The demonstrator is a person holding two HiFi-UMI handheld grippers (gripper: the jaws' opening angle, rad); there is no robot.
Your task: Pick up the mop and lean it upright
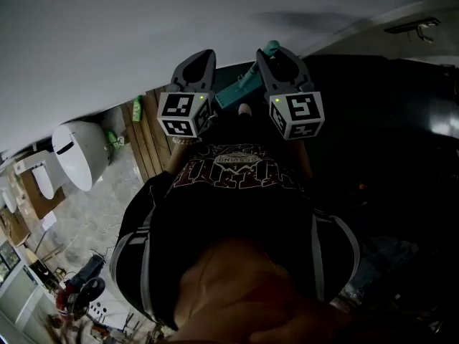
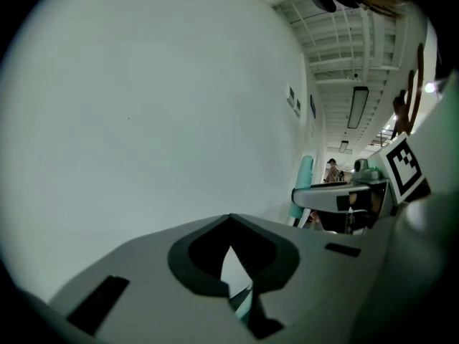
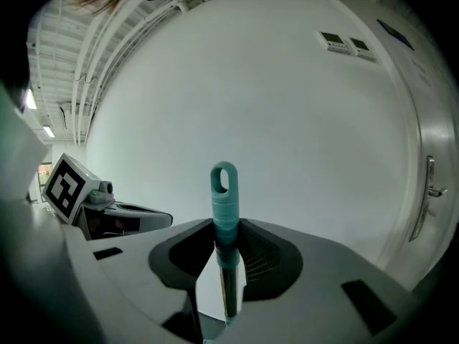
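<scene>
We saw the right gripper (image 3: pixel 222 236) pinching the mop (image 3: pixel 223 192). In the right gripper view the teal handle stood upright between the two jaws, which pressed on it from both sides. The handle's end, with its hanging loop, rose clear above the jaw tips in front of a white wall (image 3: pixel 287 120). Below the teal grip, a shiny stretch of shaft ran down through the gap.

The left gripper (image 2: pixel 230 246) held nothing that we could make out. Its jaws stood a little apart, the pale wall showed through the narrow wedge between them, and only a sliver of teal showed low in that gap. At the right of the left gripper view the other gripper appeared with the teal handle standing beside it.

From the head view, both grippers sat side by side just in front of the person's black shirt (image 1: pixel 237 192), close to the wall, each with its marker cube facing the camera. A teal part of the mop slanted between them. Off to the left lay a pale floor (image 1: pixel 107 221) with a rounded white fixture (image 1: pixel 75 153), some wooden boards (image 1: pixel 147 138) and a green bottle (image 1: pixel 138 108).
</scene>
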